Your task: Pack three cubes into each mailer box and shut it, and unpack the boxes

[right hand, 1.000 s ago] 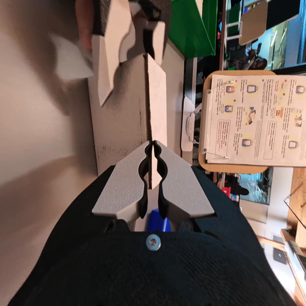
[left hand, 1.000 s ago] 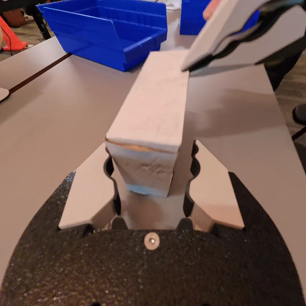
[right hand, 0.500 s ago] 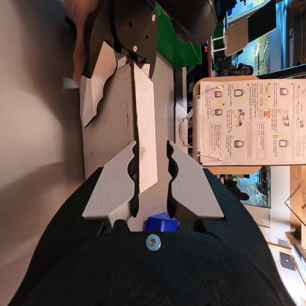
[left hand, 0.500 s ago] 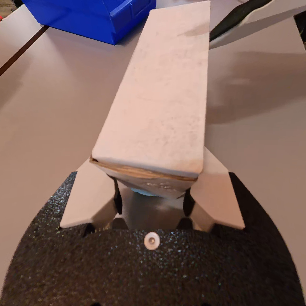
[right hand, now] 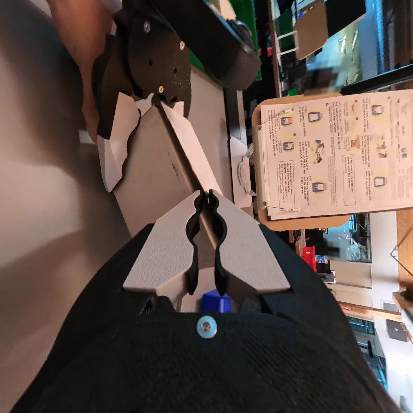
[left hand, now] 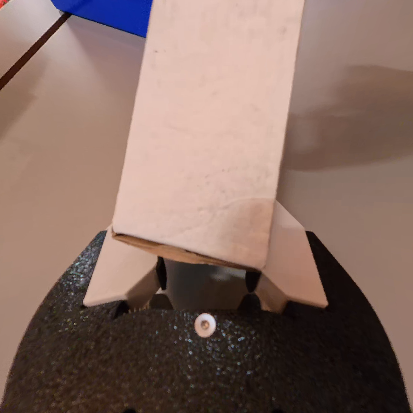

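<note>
A: Left gripper [left hand: 206, 271], what am I doing with it?

B: I'm cradling the near end of the white mailer box [left hand: 207, 125] between spread fingers [left hand: 292, 263], propping it off the tabletop [left hand: 55, 156]. Cannot tell if they're actually squeezing it.

A: Right gripper [right hand: 206, 196]?

B: I'm pinching the box's thin flap edge [right hand: 190, 143], fingers closed on it, probably to work the lid while the left one is steadying. Blue bin [left hand: 111, 11] is sitting behind.
</note>
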